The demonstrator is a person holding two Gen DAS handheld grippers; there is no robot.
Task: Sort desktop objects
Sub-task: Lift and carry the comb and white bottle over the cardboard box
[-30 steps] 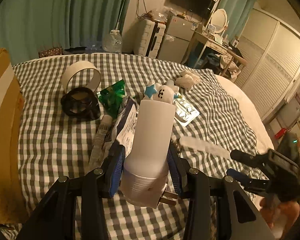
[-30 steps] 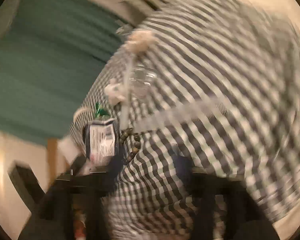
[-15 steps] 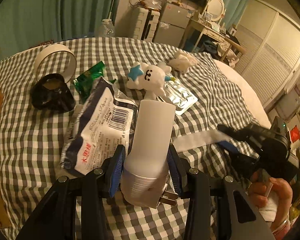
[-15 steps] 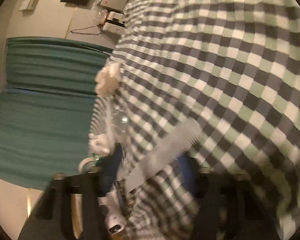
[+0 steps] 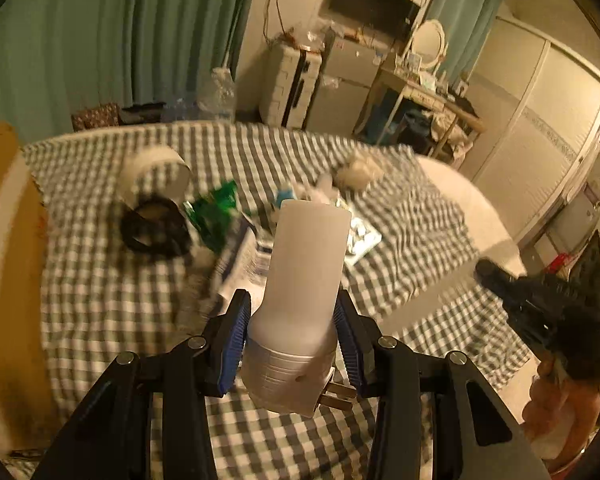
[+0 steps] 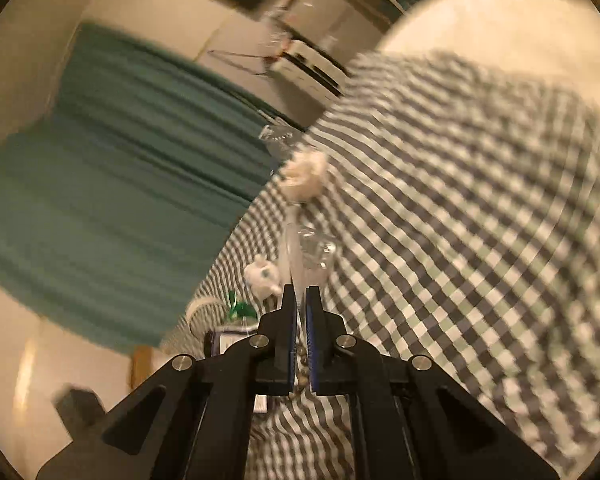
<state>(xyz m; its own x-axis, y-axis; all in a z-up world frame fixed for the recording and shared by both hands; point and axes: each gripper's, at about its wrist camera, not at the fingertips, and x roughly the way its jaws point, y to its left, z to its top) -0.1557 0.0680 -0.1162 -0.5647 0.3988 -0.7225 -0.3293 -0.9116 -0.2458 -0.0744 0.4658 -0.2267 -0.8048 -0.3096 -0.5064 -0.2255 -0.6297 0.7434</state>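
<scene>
**Both grippers loaded above the checked bed**

Left gripper [image 5: 292, 344]: blue pads clamp the silver base of a white plug-in night light [image 5: 302, 280], prongs pointing toward the camera, frosted cover pointing away over the bed [image 5: 100, 300]. Right gripper [image 6: 299, 320]: jaws have just been closing and now pinch a thin translucent strip [image 6: 291, 248], seen edge-on, that extends forward from between the pads. On the checked cover lie a white tape roll [image 5: 156, 172], a black ring [image 5: 154, 230], a green packet [image 5: 216, 212], a foil blister pack [image 5: 362, 236] and a crumpled tissue [image 5: 358, 170]; motion blur softens them.
</scene>
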